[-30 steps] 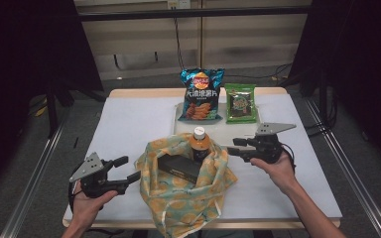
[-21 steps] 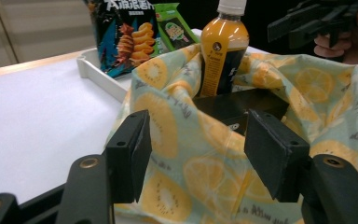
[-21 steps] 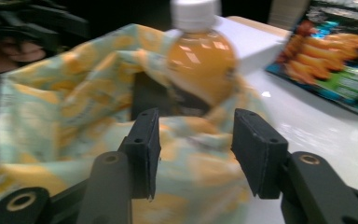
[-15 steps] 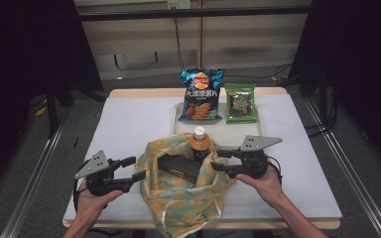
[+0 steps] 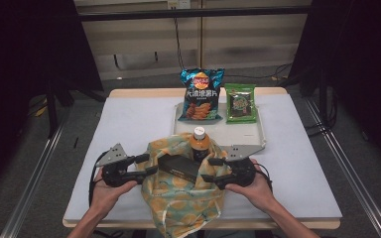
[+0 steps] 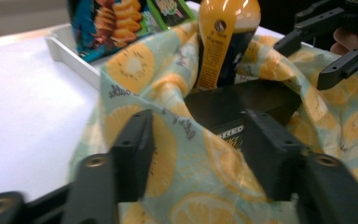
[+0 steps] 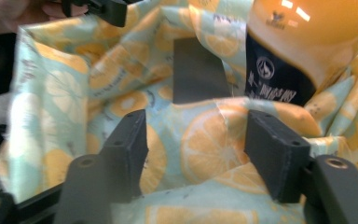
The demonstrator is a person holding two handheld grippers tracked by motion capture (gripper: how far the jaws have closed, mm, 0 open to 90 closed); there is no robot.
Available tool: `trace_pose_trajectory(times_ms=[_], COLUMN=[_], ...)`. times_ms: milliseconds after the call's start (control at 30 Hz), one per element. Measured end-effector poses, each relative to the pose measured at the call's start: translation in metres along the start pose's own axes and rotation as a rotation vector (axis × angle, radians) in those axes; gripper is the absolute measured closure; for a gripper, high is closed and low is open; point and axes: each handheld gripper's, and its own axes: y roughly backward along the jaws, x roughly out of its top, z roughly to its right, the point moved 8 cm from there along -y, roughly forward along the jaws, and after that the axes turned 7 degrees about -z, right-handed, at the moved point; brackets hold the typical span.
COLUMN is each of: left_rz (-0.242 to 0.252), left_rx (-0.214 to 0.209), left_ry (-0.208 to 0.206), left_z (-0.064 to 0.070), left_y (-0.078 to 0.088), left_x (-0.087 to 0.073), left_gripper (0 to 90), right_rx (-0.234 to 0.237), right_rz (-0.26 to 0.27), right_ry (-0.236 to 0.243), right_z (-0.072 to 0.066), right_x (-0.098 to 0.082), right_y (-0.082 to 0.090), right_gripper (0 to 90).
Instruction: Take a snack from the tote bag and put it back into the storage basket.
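Item 1, cloth bag (image 5: 178, 198): pale green fabric printed with orange slices, set at the near middle of the white table (image 5: 129, 124), its mouth gaping upward and its near end hanging over the table's near edge.

Item 2, orange bottle (image 5: 199, 144): stood upright inside the far part of the bag, cap and shoulder above the fabric.

Item 3, black box (image 5: 181, 167): lain flat inside the bag, just near of the bottle.

Item 4, left gripper (image 5: 146, 164): held at the bag's left rim. Its jaws are seen part open and have just been closing; in the left gripper view the fabric rim lies between them, not yet pinched.

Item 5, right gripper (image 5: 209, 169): held at the bag's right rim, beside the bottle. Its jaws are seen part open and have just been opening; in the right gripper view the fabric sits between the pads without being pressed.

Item 6, white tray (image 5: 258, 136): placed far of the bag.

Item 7, blue crisp packet (image 5: 201, 94) and green snack packet (image 5: 240, 101): propped side by side at the tray's far end, the green one to the right.
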Motion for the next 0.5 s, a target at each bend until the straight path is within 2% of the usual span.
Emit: trace_pose_trajectory(times_ms=[33, 133, 167, 267, 367, 433, 500], left_rz=[0.012, -0.028, -0.025, -0.055, -0.076, -0.082, -0.090], left_rx=[-0.013, -0.025, -0.038, -0.038, -0.021, -0.030, -0.029], left_ry=[0.004, -0.023, -0.015, -0.039, -0.041, -0.034, -0.032], left_z=[0.002, 0.007, 0.009, 0.014, 0.014, 0.014, 0.014], left_y=[-0.003, -0.006, -0.007, -0.009, -0.011, -0.012, -0.012], left_x=[-0.003, -0.012, -0.013, -0.018, -0.023, -0.025, -0.027], left_gripper=[39.8, 41.7, 44.7, 52.3, 54.6, 55.3, 55.5], right_rx=[-0.015, -0.032, -0.042, -0.042, -0.033, -0.029, -0.020], right_rz=[-0.011, -0.018, -0.020, -0.016, -0.022, -0.028, -0.022], right_ry=[0.003, -0.005, -0.001, -0.006, 0.015, 0.024, 0.016], right_z=[0.000, -0.002, -0.002, -0.002, -0.006, -0.007, -0.006], right_x=[-0.002, -0.006, -0.007, -0.008, -0.009, -0.010, -0.011], right_y=[-0.003, -0.009, -0.011, -0.011, -0.009, -0.008, -0.006], right_gripper=[37.1, 40.2, 45.9, 64.6, 78.7, 88.3, 90.0])
